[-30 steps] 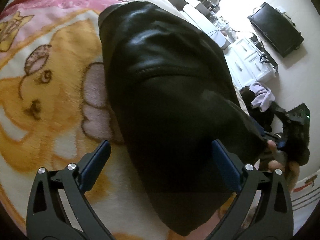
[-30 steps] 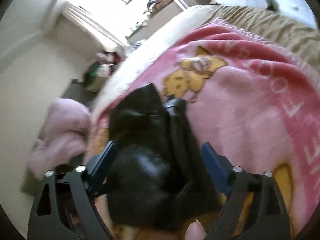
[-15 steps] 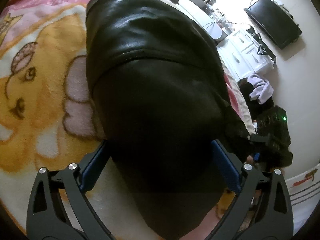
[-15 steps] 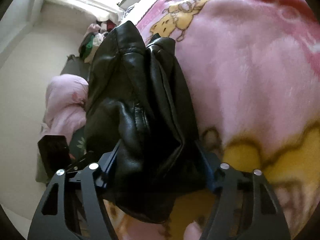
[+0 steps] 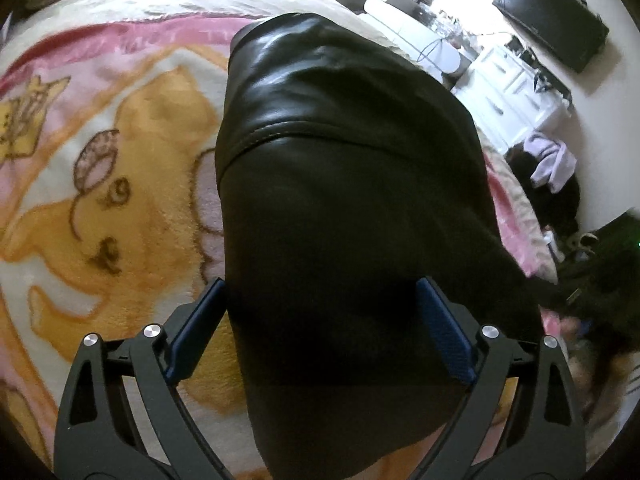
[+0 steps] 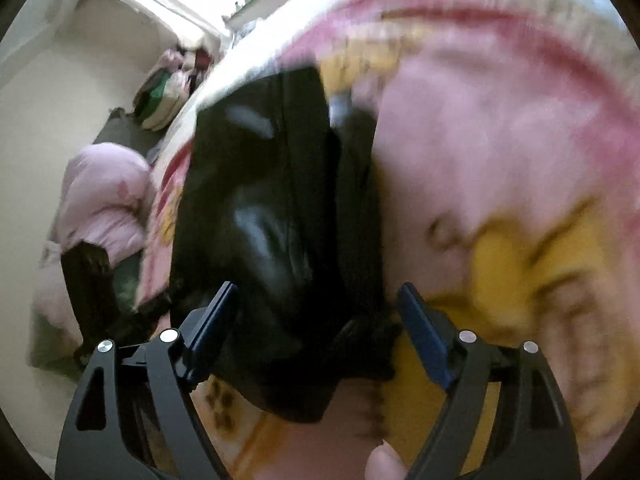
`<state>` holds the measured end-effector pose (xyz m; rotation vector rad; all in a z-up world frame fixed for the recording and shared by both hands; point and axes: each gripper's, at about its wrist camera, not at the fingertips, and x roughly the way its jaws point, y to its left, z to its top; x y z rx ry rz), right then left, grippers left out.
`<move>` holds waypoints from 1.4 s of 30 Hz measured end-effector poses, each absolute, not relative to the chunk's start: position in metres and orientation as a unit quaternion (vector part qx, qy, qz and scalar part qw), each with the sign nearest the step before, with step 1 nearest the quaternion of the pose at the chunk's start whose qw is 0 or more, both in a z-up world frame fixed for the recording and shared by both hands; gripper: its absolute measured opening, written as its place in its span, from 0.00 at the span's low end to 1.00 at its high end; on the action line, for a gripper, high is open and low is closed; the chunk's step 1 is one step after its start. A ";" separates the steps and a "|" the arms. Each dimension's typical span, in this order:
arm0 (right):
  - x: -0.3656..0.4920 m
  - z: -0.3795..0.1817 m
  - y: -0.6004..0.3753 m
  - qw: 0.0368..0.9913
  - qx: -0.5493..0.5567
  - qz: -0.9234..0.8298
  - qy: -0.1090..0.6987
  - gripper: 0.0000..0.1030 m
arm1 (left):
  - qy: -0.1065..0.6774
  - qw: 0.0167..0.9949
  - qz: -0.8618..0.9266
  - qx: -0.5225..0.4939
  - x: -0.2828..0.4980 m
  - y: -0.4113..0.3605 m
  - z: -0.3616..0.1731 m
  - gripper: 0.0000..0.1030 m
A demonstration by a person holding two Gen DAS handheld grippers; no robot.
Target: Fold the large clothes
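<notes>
No text, label, brand, number or sign can be read in either view. The blanket [image 5: 132,184] carries only cartoon drawings in orange, white and pink, and no letters show on the part in view; in the right wrist view its print is smeared by motion blur. The black leather garment [image 5: 344,184] shows no tag or logo, and the dark screen [image 5: 556,32] on the far wall shows no marking.
</notes>
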<state>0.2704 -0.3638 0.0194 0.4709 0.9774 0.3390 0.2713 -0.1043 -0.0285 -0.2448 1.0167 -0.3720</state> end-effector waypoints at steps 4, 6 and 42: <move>0.280 0.056 -0.355 0.895 0.183 0.142 0.381 0.54 | 0.480 0.853 -0.173 -0.112 0.272 -0.106 -0.027 0.85; 0.295 0.064 -0.342 0.900 0.173 0.161 0.366 0.36 | 0.478 0.855 -0.170 -0.105 0.270 -0.109 -0.026 0.85; 0.199 0.068 -0.325 0.929 0.130 0.140 0.316 0.96 | 0.411 0.893 -0.169 -0.074 0.187 -0.098 0.024 0.91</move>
